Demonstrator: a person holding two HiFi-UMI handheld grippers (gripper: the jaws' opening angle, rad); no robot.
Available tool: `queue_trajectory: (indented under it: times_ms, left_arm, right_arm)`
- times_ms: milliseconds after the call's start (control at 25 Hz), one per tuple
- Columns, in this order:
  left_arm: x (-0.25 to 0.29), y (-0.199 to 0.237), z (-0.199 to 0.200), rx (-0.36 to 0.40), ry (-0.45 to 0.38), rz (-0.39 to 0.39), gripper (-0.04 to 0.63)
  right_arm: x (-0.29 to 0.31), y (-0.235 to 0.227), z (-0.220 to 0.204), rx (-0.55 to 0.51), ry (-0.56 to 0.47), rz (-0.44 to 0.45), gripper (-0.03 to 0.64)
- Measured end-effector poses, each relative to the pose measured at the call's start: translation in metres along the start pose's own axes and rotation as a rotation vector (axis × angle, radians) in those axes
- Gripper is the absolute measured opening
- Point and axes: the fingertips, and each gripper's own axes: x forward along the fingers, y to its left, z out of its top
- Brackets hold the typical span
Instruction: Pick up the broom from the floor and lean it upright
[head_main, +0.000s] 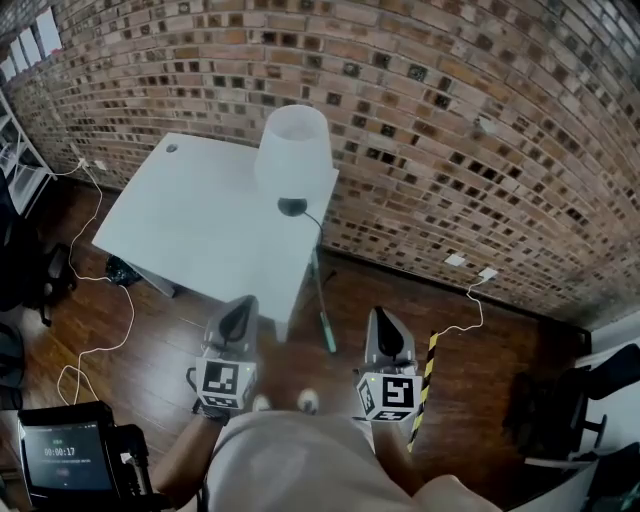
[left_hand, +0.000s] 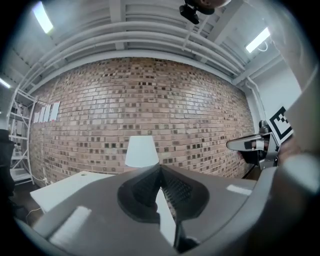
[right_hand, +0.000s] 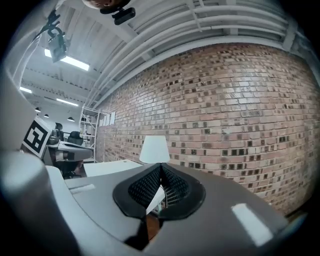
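**Both tongs clenched and empty; broom stands by surface corner**

Head view: slim grey-handled broom w/ green end (head_main: 323, 312) stands steeply on the dark wood floor (head_main: 470, 370). It's just beside the near-right corner of the white rectangular surface (head_main: 190, 235), at approx 6 o'clock from the white cone-shaped lamp w/ black base (head_main: 293, 150). Can't tell if the handle touches the surface edge; brush head not made out.

Left tongs (head_main: 239, 305) at 8 o'clock from the broom's green end, right tongs (head_main: 384, 322) at 3 o'clock. Broom lies between the two, apart from both.

Left gripper view: left tongs (left_hand: 161, 170) clenched, pads meeting at the tip, nothing between them; lamp and red-brown brick wall (left_hand: 200, 115) ahead. Right gripper view: right tongs (right_hand: 161, 167) also clenched, nothing gripped; same lamp ahead at 12 o'clock.

Also on the floor: loose white cable (head_main: 100, 300) at 9 o'clock from the left tongs, yellow-black striped strip (head_main: 427, 375) at 4 o'clock from the right tongs. Black device w/ small screen (head_main: 60, 455) at bottom left. Person's shoes (head_main: 285, 402) at 6 o'clock from the broom.
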Motion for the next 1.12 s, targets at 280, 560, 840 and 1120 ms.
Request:
queue_trajectory:
  times_ms: [280, 560, 840, 1120]
  left_arm:
    - [-0.004, -0.002, 0.001, -0.009, -0.001, -0.042, 0.002]
    - [-0.015, 0.007, 0.003, -0.019, -0.001, -0.026, 0.001]
    - [-0.038, 0.010, 0.007, -0.008, -0.012, -0.070, 0.002]
    - [-0.072, 0.011, -0.020, -0.032, 0.005, -0.138, 0.000]
  right_arm:
    - [0.001, 0.029, 0.009, -0.032, -0.011, 0.047, 0.012]
    - [-0.005, 0.038, 0.016, -0.010, -0.022, 0.051, 0.014]
    - [-0.020, 0.057, 0.016, -0.026, -0.007, 0.022, 0.014]
    - [-0.054, 0.076, 0.006, -0.030, 0.013, -0.024, 0.013]
